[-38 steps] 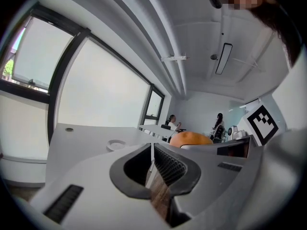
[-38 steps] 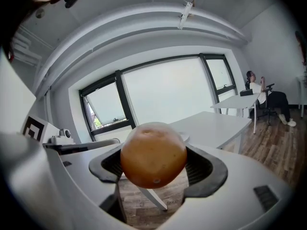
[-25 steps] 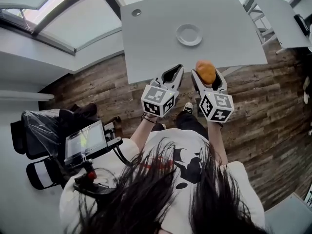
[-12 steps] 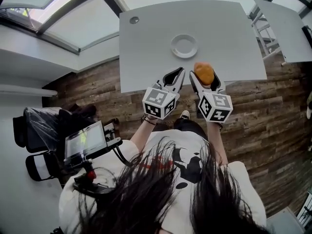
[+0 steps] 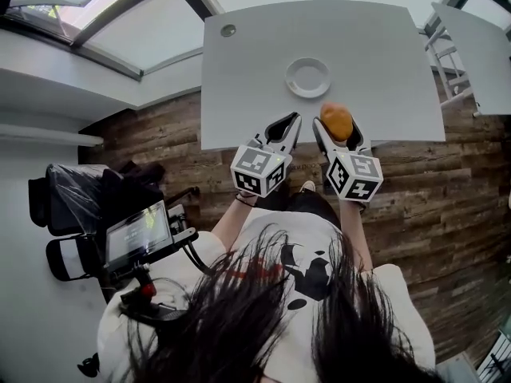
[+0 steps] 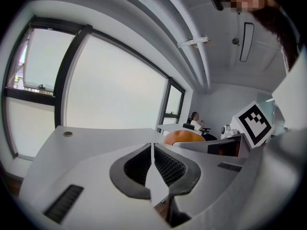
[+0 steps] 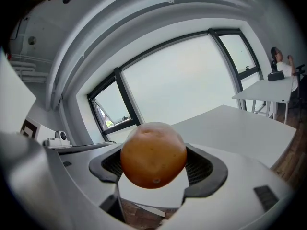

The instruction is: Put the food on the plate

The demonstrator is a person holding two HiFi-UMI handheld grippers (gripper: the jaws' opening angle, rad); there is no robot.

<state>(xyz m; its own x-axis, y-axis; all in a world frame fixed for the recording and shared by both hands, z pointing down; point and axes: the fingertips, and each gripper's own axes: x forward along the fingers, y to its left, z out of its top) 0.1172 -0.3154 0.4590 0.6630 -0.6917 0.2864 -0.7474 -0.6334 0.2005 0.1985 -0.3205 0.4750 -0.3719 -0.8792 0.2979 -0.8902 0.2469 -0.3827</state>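
Observation:
An orange, potato-like piece of food is clamped between the jaws of my right gripper, over the near edge of the grey table. Seen from the right gripper view, the food fills the gap of the right gripper. A small white plate lies empty on the table, just beyond the food. My left gripper hovers beside the right one, shut with nothing in it. In the left gripper view, the left gripper has its tips touching, and the food shows to its right.
A round grommet sits in the table's far left corner. A second grey table stands to the right. A stand with a monitor and a dark chair are on the wooden floor at left. Windows run behind the table.
The table and plate have drawn nearer in the head view. Both grippers now reach over the table's near edge, the right one still shut on the food.

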